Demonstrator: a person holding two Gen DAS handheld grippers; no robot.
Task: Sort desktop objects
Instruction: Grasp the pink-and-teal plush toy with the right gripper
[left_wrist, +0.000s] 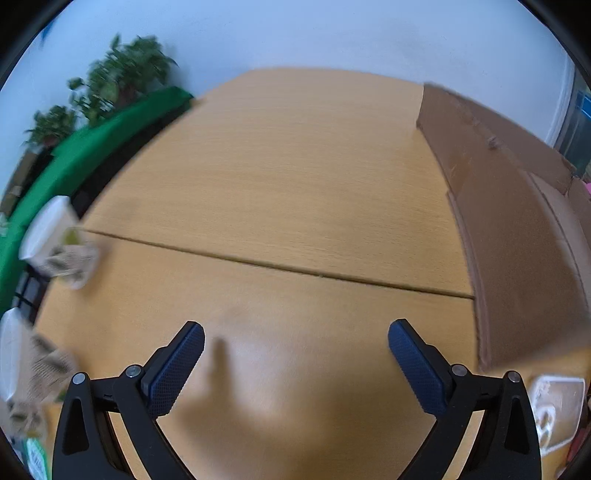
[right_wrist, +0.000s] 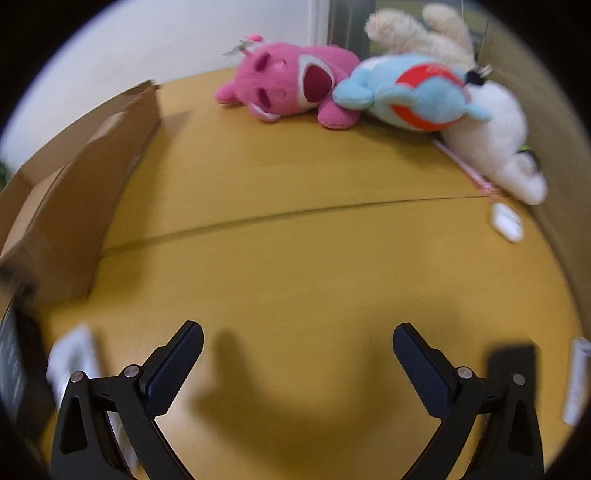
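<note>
My left gripper (left_wrist: 295, 332) is open and empty above the wooden desk (left_wrist: 266, 177). Two white cups with patterned sleeves lie at the left edge, one farther (left_wrist: 55, 243) and one nearer (left_wrist: 26, 365). A clear plastic packet (left_wrist: 557, 406) lies at the right. My right gripper (right_wrist: 297, 334) is open and empty above the desk (right_wrist: 295, 258). Far ahead lie a pink plush (right_wrist: 291, 86), a blue plush (right_wrist: 417, 92), a white plush (right_wrist: 495, 144) and a cream plush (right_wrist: 424, 33). A small white object (right_wrist: 506, 221) lies right of centre.
A brown cardboard box stands at the right in the left wrist view (left_wrist: 517, 229) and at the left in the right wrist view (right_wrist: 77, 192). A green strip (left_wrist: 74, 155) and plants (left_wrist: 122, 77) border the desk's left. A black item (right_wrist: 513, 369) and white items (right_wrist: 74, 362) lie near my right gripper.
</note>
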